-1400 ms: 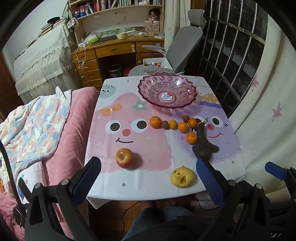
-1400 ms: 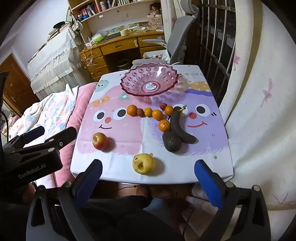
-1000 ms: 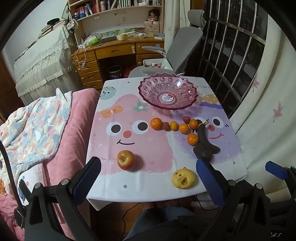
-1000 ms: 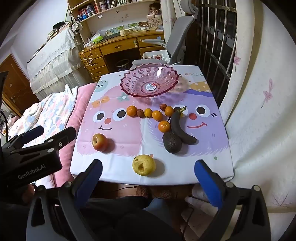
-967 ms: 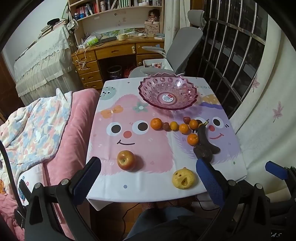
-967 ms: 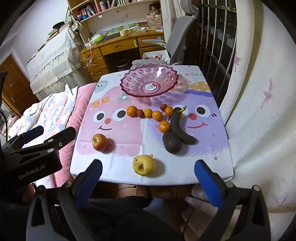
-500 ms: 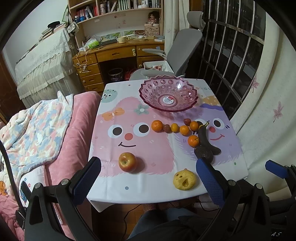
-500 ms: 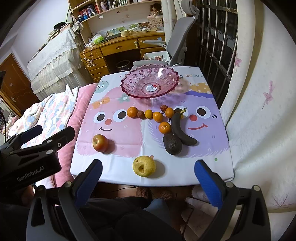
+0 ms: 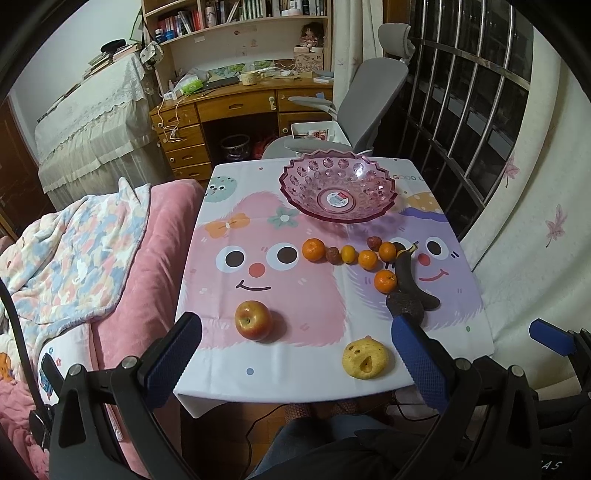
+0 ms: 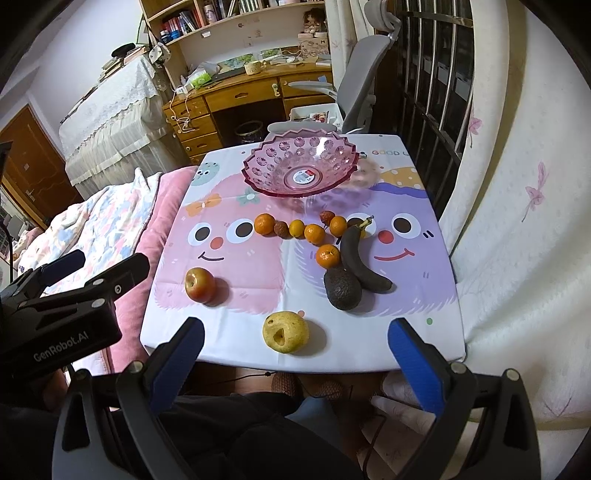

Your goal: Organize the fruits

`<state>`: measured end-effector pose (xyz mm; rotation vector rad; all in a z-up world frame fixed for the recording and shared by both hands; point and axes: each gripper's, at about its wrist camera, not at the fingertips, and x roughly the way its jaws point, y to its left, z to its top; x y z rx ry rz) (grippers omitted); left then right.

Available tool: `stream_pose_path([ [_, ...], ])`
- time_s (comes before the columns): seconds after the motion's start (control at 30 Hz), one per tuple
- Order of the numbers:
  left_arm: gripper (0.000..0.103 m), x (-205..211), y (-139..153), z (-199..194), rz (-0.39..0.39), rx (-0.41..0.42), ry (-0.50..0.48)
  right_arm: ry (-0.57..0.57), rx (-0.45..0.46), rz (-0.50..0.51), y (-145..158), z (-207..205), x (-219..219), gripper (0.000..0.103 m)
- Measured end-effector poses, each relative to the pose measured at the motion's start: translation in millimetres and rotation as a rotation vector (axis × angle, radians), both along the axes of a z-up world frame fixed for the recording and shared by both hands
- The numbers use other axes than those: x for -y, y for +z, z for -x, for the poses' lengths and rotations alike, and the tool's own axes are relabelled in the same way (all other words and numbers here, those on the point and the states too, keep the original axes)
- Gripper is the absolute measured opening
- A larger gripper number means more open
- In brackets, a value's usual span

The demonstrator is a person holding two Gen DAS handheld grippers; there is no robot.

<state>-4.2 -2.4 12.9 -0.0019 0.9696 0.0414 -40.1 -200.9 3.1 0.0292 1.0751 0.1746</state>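
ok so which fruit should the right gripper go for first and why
Probably the yellow pear: it lies nearest the open right gripper, alone at the table's near edge, and the pink bowl holds no fruit.

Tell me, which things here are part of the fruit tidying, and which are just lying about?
For the job:
pink bowl
apple
yellow pear
avocado
dark banana
oranges

Just lying about:
blanket
office chair
desk
bookshelf
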Motion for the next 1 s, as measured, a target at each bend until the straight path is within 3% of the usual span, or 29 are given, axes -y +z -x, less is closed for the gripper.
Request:
stream_pose_path([
  [1.0, 0.102, 26, -6, 8, 0.016, -0.002, 0.032, 0.029, 0.032, -0.011, 7, -9, 13, 0.1],
])
